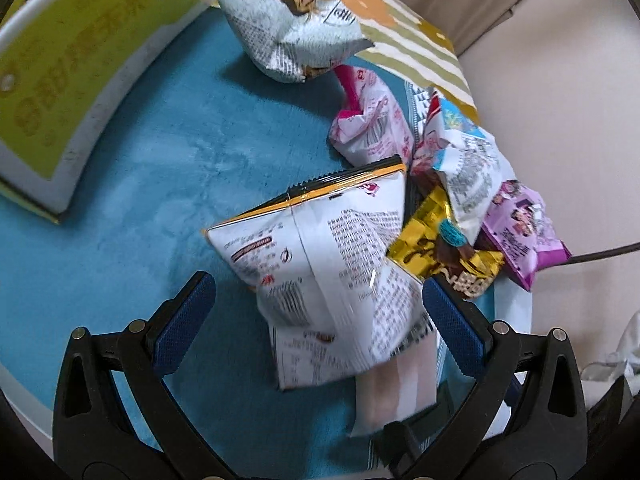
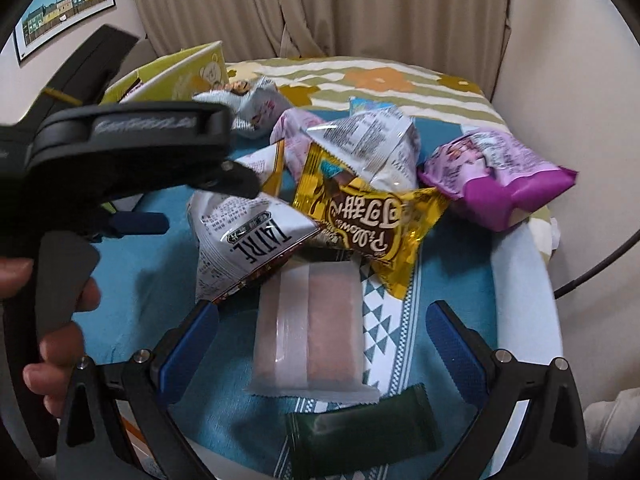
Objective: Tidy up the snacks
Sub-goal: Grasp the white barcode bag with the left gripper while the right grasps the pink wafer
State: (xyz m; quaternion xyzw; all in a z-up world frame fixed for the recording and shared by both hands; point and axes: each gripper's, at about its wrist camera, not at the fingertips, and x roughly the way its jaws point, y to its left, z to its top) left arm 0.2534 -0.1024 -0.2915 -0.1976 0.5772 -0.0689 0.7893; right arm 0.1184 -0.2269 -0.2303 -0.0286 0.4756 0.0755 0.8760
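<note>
Most of the work seems left: the snacks lie in a loose pile on the blue cloth (image 1: 140,152), and the yellow box (image 1: 60,72) at the far left holds perhaps one bag, though its inside is hardly visible.

The left gripper (image 1: 318,312) is spread wide around the white bag (image 1: 320,264) and does not press it. This bag is in the middle of the cloth, its long axis going from the near edge away toward the pile, the serrated orange seam pointing far.

The right gripper (image 2: 322,344) is also released, over the clear wafer pack (image 2: 308,328), which lies flat with its long axis along the fingers. A green bar (image 2: 360,432) lies just beside it.
</note>
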